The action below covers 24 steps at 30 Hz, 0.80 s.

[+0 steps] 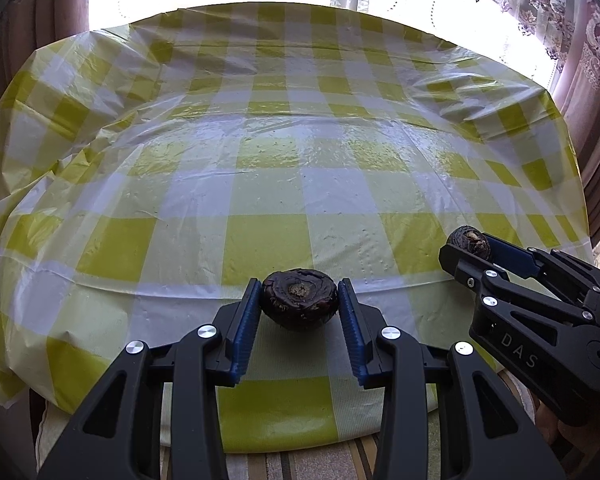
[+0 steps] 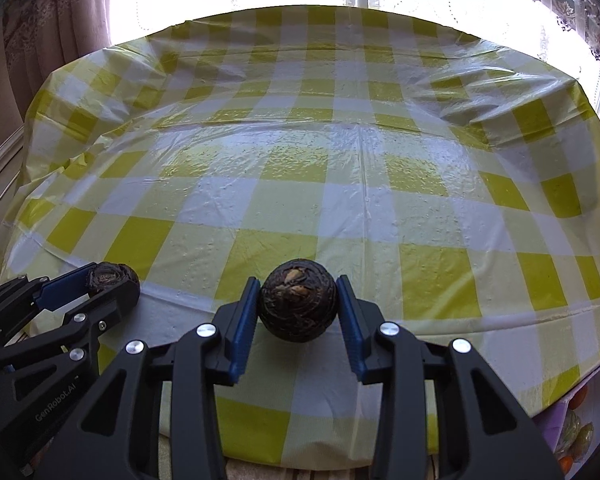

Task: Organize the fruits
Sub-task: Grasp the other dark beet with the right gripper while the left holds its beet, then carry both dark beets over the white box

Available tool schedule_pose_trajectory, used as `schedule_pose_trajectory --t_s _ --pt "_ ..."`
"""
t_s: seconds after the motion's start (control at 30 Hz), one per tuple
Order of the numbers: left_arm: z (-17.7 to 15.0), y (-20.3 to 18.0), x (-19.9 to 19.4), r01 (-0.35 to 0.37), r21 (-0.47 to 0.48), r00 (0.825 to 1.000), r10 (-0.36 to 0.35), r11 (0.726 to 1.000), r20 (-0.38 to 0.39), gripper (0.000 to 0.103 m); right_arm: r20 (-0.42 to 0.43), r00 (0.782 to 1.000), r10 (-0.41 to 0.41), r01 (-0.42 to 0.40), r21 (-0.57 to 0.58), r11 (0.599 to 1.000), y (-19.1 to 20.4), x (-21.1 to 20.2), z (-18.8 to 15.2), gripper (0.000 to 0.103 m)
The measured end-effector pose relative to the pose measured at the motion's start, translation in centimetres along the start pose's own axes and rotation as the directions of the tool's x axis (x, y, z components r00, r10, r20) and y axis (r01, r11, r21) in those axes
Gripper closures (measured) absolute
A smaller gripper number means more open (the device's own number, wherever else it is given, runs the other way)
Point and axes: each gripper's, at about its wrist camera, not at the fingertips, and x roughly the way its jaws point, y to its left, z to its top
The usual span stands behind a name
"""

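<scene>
Left wrist view: the left gripper point(image 1: 299, 304) has its jaws pinching a dark, flattish fruit point(image 1: 299, 301), blue pads bearing on both flanks, the scarred end facing the camera, above the near edge of the worktop point(image 1: 300, 152) with its yellow-checked plastic cloth. The right gripper point(image 1: 466, 246) enters at lower right, jaws pinching a second dark fruit point(image 1: 469, 241) at their tips. Judgement: both fruits are in transit and no bowl or tray is visible on the cloth, so the step in hand is carrying them to a chosen spot. To do it well, each fruit should be lowered until its flat underside meets the cloth before the jaws spread, and the pair set close together but not touching, since the rounder one may roll on the glossy, wrinkled plastic. Right wrist view adds what the first lacks: the rounder fruit point(image 2: 298, 300) shows pale sprout scales on its crown, held square between the jaws of the right gripper point(image 2: 298, 302), and the left gripper point(image 2: 112, 278) appears side-on. Only this view shows orange items in a bag point(image 2: 576, 432) below the worktop's right edge; what they are cannot be told.
</scene>
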Motion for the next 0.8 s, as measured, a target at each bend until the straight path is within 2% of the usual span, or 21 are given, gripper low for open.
schedule_pose_trajectory --t_s 0.43,0.8 --pt "-0.7 -0.7 -2.2 -0.013 0.016 0.999 0.012 1.0 0.049 0.066 0.016 1.0 -0.009 0.009 -0.004 1.0 0.3 -3.1 -2.2 0.064" --pt "-2.3 -3.5 -5.1 0.039 0.064 0.995 -0.044 0.997 0.084 0.066 0.041 0.999 -0.029 0.027 0.039 0.999 -1.3 -7.1 -4.7 0.064"
